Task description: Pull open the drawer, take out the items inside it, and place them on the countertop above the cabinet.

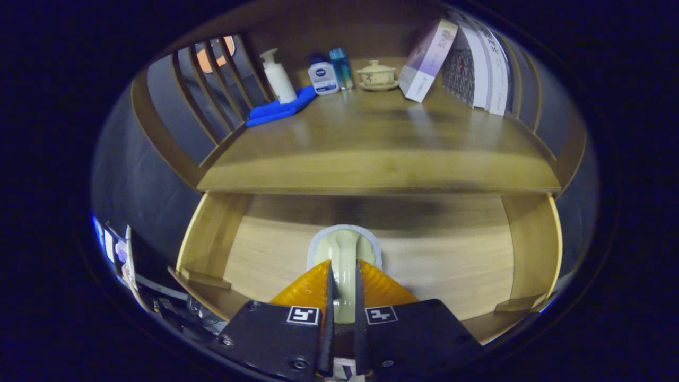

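The wooden drawer (212, 249) stands pulled open below the countertop (371, 159). My gripper (344, 281) reaches down into it, and both fingers press on a pale green curved item (345, 249) that sits on a light grey pad or base (315, 244). I cannot tell exactly what the item is. It is held just above or on the drawer's light wooden floor, in the middle of the drawer. The far part of the drawer lies in shadow under the countertop's front edge.
At the back of the countertop stand a white pump bottle (278, 79), a blue cloth (281, 109), a small white bottle (322, 77), a blue-capped bottle (340, 68) and a lidded tea bowl (376, 74). Books (472, 63) lean at the back right. Slatted rails (212, 90) flank the left side.
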`<state>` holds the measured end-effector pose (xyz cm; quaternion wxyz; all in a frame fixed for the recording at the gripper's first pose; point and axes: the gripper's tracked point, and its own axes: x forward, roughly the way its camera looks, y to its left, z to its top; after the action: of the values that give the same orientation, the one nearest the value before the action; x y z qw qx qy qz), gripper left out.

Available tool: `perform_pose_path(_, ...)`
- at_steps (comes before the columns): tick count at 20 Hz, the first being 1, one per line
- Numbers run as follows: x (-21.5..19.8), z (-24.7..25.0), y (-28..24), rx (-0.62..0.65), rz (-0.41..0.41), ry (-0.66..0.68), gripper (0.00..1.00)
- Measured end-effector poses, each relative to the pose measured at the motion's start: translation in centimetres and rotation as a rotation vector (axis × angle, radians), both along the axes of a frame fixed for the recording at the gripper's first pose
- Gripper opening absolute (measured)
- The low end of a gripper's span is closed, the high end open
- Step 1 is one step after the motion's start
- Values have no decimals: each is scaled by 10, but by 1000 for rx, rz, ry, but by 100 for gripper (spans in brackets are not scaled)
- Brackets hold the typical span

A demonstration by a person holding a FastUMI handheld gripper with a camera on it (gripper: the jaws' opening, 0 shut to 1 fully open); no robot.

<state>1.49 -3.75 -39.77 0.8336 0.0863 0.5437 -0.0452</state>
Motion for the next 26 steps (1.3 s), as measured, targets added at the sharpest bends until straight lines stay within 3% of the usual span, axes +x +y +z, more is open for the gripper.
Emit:
perform_pose_path(12,26,87,8,-35,23,-189,19)
perform_pose_path(26,96,96,-27,-106,-50,-237,18)
